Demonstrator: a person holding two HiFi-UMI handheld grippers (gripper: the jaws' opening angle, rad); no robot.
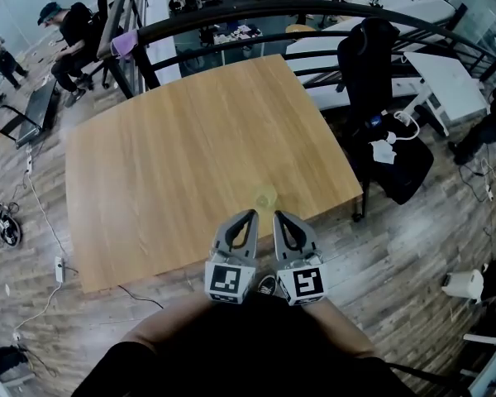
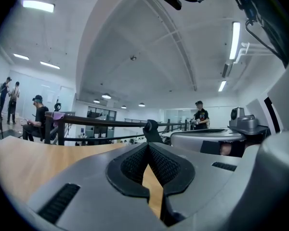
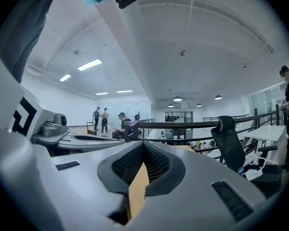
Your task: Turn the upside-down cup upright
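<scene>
A small, pale yellow see-through cup (image 1: 264, 197) stands on the wooden table (image 1: 174, 164) near its front edge; which way up it is I cannot tell. My left gripper (image 1: 251, 215) and right gripper (image 1: 278, 216) hang side by side just in front of the cup, close to the table's edge and apart from the cup. In the left gripper view the left gripper (image 2: 147, 148) has its tips meeting with nothing between them. The right gripper (image 3: 143, 146) in its own view is likewise shut and empty. Neither gripper view shows the cup.
A black office chair (image 1: 372, 64) stands at the table's right corner, with a white desk (image 1: 446, 77) beyond it. A dark railing (image 1: 231, 23) runs behind the table. A person (image 1: 70, 31) sits at the far left. A power strip (image 1: 59, 267) lies on the floor.
</scene>
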